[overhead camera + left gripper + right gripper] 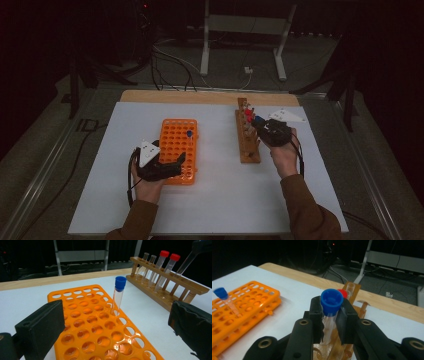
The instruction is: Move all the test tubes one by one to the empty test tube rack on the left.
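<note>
An orange rack (179, 150) (100, 325) (242, 312) lies left of centre, with one blue-capped tube (189, 133) (118, 293) (222, 293) standing upright in it. My left gripper (176, 165) (117, 332) is open, its jaws spread over the rack's near end with nothing between them. A wooden rack (247, 142) (170, 287) (352, 290) holds two red-capped tubes (162, 263) and two uncapped ones. Above it, my right gripper (258, 125) (331, 320) is shut on a second blue-capped tube (258, 120) (332, 301) just below its cap. This tube's lower end (185, 265) hangs tilted over the wooden rack.
Both racks rest on a white sheet (220, 200) over a wooden tabletop (200, 96). Cables and a metal stand's legs (240, 45) lie on the floor beyond the table's far edge. Dark surroundings frame the table.
</note>
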The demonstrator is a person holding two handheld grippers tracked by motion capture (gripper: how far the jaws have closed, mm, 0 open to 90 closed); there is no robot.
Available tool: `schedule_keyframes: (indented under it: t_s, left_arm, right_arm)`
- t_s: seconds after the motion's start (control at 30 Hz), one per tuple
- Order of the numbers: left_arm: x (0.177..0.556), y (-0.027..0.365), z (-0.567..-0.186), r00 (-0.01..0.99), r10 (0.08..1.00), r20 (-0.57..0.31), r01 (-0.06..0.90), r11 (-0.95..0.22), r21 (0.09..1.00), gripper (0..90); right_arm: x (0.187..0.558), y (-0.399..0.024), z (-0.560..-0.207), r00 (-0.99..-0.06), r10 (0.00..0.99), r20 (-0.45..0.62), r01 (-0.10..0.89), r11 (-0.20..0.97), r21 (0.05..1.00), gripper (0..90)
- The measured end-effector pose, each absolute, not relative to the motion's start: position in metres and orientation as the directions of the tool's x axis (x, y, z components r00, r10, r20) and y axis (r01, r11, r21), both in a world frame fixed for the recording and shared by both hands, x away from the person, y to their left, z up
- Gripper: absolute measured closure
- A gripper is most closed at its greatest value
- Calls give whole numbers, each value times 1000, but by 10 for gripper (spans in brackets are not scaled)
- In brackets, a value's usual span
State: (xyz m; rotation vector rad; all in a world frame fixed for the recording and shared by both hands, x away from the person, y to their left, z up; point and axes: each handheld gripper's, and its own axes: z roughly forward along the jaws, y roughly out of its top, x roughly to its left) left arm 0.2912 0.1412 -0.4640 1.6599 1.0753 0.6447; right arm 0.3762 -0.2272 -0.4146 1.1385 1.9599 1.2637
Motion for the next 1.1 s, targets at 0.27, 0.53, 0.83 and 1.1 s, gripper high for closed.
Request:
schedule_keyframes:
  t_s: [0.27, 0.53, 0.83, 1.1]
  left_arm:
    - [291, 135, -467, 471, 879, -77, 345, -103, 933, 12]
    - [291, 131, -468, 481, 874, -73, 344, -111, 932, 12]
    - [289, 118, -463, 511, 857, -63, 330, -128, 935, 29]
    - [295, 94, -459, 556, 830, -50, 314, -154, 937, 35]
  right_arm:
    - [367, -226, -397, -532, 847, 2, 327, 203, 923, 766]
    - [359, -212, -398, -593, 805, 22, 337, 224, 914, 764]
    - [349, -191, -412, -648, 761, 27, 354, 270, 896, 763]
    - [342, -182, -410, -681, 730, 54, 359, 268, 894, 763]
